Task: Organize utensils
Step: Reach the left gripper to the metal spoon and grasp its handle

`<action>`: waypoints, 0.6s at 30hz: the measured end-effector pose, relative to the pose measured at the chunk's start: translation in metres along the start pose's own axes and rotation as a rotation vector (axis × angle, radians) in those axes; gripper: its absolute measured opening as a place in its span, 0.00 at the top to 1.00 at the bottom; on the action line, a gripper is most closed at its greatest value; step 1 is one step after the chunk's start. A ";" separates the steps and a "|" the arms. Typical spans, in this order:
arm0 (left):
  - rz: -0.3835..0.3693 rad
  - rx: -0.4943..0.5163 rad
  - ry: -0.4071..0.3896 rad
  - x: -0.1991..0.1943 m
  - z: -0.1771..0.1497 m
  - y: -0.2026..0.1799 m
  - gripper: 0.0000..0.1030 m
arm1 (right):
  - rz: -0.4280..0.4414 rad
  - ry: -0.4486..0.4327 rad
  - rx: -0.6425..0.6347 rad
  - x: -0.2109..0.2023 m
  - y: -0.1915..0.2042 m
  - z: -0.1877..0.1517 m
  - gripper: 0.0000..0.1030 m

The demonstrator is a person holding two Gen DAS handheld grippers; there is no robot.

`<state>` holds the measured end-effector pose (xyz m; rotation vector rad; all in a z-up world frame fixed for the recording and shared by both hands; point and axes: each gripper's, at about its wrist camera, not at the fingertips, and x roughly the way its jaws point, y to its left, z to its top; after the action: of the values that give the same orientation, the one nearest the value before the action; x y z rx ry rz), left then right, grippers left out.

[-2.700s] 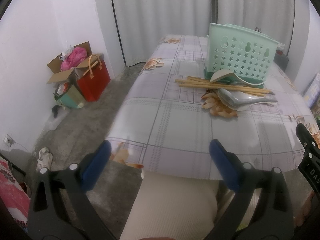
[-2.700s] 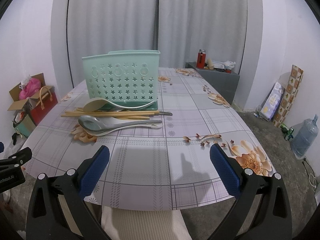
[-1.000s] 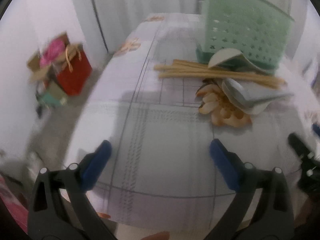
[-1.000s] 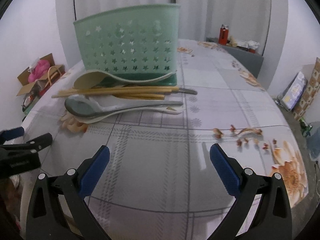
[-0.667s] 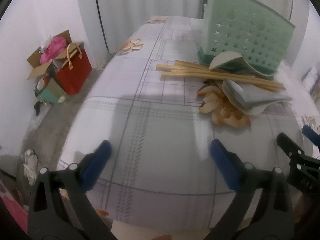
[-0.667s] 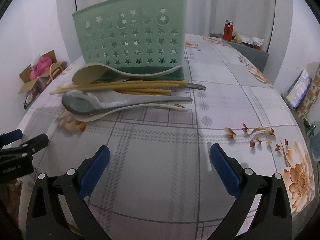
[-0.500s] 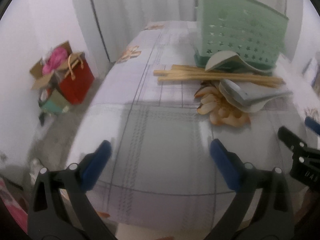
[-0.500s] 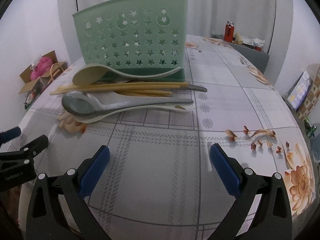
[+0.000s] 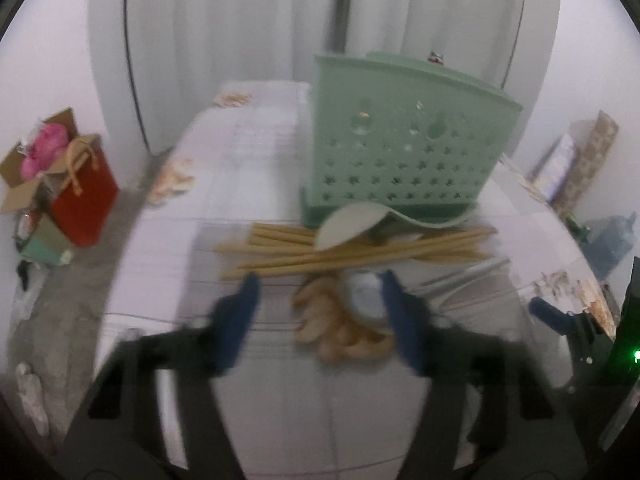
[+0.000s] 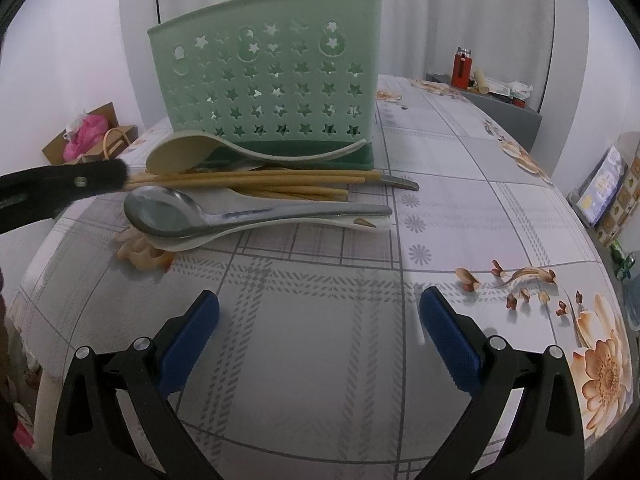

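A mint-green star-punched utensil holder [image 9: 404, 160] [image 10: 272, 88] stands on the checked tablecloth. In front of it lie a beige spoon [image 10: 180, 152], a bundle of bamboo chopsticks [image 9: 320, 258] [image 10: 248, 179], and a metal spoon [image 10: 168, 210] stacked on a white one. My left gripper [image 9: 319, 290], blurred, hovers just short of the chopsticks and over the spoon bowl; its jaws are closing and the pads press on nothing. One of its fingers [image 10: 80, 182] shows by the chopsticks' left ends. My right gripper [image 10: 319, 308] stands open and empty over bare cloth, nearer the front.
The table's left edge drops to a floor with a red bag [image 9: 84, 192] and a cardboard box. A grey cabinet with a red bottle [image 10: 462, 66] stands at the back right. A water jug [image 9: 612, 240] sits on the floor at right.
My left gripper has moved forward to the utensil pile and swung right, and its jaws have narrowed. The right gripper has stayed put.
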<state>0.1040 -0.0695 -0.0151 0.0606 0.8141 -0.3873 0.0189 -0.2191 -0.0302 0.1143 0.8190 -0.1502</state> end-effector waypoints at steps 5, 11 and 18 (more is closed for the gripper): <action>-0.035 0.008 0.078 0.026 -0.002 -0.007 0.86 | -0.002 -0.004 0.000 -0.001 0.001 0.000 0.05; -0.071 0.014 0.031 0.006 -0.004 -0.011 0.97 | -0.001 -0.003 -0.003 -0.001 0.002 0.000 0.05; -0.122 -0.075 0.013 -0.031 -0.017 0.012 1.00 | -0.004 -0.001 -0.001 -0.001 0.002 0.001 0.05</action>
<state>0.0774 -0.0453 -0.0061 -0.0569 0.8472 -0.4714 0.0189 -0.2172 -0.0288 0.1117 0.8184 -0.1537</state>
